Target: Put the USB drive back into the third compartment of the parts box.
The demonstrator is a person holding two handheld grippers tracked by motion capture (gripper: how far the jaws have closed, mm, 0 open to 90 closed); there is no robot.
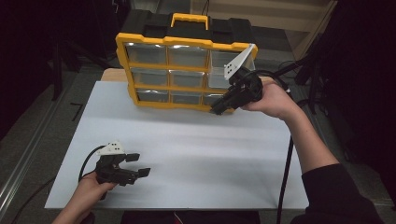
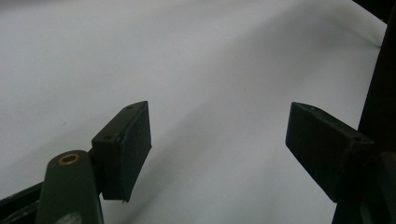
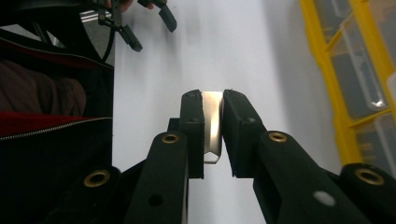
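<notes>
Nearest the lens in the right gripper view, the right gripper [image 3: 212, 133] has its black jaws clamped on a small shiny metal piece [image 3: 211, 123]. Just a thin bright strip of that piece shows between the pads, with a bent lower end poking out at 6 o'clock; its full shape is hidden by the pads. In the high view this gripper [image 1: 219, 108] is held up at about 1 o'clock over the white tabletop [image 1: 187, 154], in front of the yellow drawer organizer [image 1: 180, 70], and the metal piece is too small to make out there. A grey plate on the gripper covers part of the upper right drawer, and the gripper body hides the lower right one. What the translucent drawers hold cannot be told.

At 7 o'clock in the high view the left gripper [image 1: 138, 164] sits low over the tabletop, jaws spread apart with nothing between them. Its own view confirms the wide gap [image 2: 217, 149]; a dark shape cuts off that view's right edge, and I cannot tell what it is.
</notes>
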